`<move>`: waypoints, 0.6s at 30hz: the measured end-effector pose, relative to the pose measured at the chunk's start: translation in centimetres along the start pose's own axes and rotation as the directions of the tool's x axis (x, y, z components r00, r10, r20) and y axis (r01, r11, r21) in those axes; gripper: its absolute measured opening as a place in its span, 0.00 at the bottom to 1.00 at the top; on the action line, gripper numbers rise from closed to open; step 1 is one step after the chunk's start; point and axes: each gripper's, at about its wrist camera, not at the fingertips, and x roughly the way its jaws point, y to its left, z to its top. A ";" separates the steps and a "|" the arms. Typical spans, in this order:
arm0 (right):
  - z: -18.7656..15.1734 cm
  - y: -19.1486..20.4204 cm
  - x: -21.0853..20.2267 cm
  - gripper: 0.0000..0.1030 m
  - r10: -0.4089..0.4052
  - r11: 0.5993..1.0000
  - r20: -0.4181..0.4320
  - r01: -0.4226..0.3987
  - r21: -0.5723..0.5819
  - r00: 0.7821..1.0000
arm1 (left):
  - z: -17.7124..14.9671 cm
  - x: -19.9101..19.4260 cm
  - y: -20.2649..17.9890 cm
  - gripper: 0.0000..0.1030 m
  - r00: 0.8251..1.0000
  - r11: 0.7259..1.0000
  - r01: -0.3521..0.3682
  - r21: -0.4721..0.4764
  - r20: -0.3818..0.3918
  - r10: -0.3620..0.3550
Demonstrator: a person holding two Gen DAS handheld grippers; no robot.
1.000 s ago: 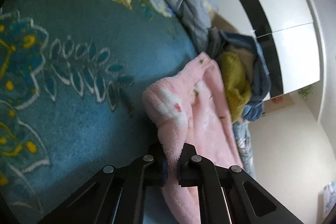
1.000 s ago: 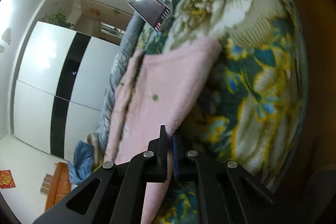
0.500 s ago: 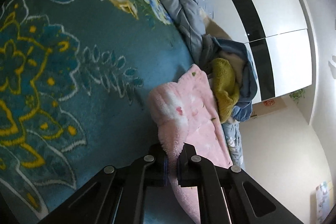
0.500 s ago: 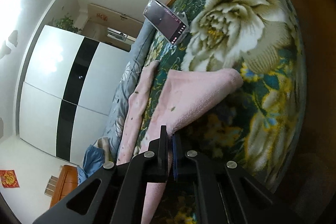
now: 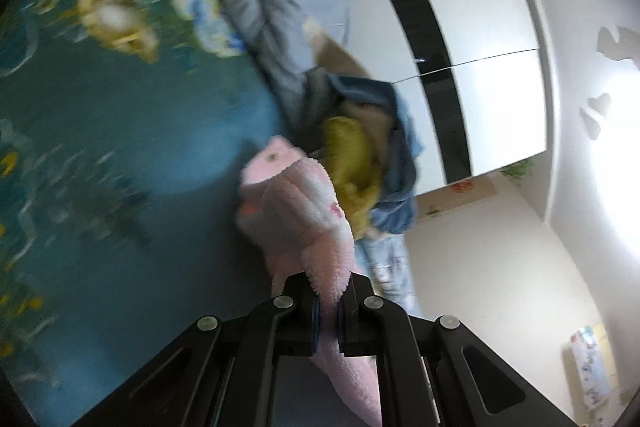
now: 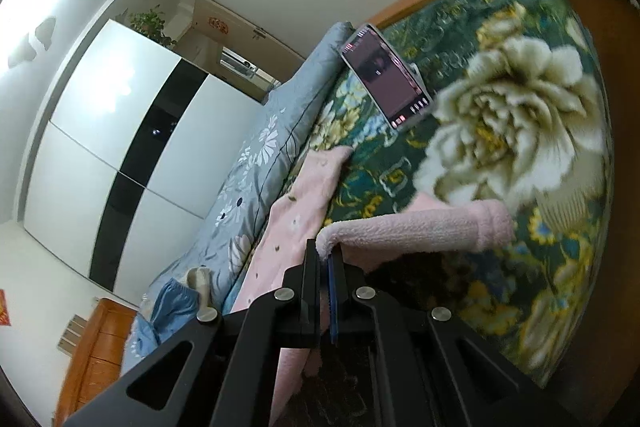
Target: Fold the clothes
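Flowered teal bed carries a pink garment, phone, grey quilt.

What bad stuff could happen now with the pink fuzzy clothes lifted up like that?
Both the left gripper and the right gripper pinch only thin edges of the pink garment, so the fluffy cloth might slip out. The hanging part could also drag across the bedspread and bump the phone propped behind it.

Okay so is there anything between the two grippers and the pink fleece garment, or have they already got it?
Nothing stands between them. The left gripper is shut on a bunched edge of the pink fleece garment, and the right gripper is shut on another edge of it, lifted off the floral blanket.
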 end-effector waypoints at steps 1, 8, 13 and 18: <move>0.4 0.7 0.5 0.03 -0.009 1.000 0.002 0.009 -0.009 1.000 | 0.5 0.4 -0.5 0.06 1.000 1.000 0.014 0.001 -0.002 -0.014; 3.6 6.1 5.8 0.03 -0.068 0.993 -0.011 0.066 -0.099 0.998 | 3.7 5.2 -3.9 0.06 1.000 0.999 0.028 0.022 0.002 -0.028; 5.8 10.1 11.8 0.03 -0.107 0.980 -0.025 0.101 -0.169 0.994 | 6.2 10.0 -5.8 0.07 1.000 0.998 -0.017 0.056 0.022 0.015; 7.6 13.2 20.1 0.03 -0.179 0.958 -0.060 0.160 -0.237 0.982 | 8.5 15.4 -5.7 0.09 0.996 0.994 -0.089 0.068 0.028 0.087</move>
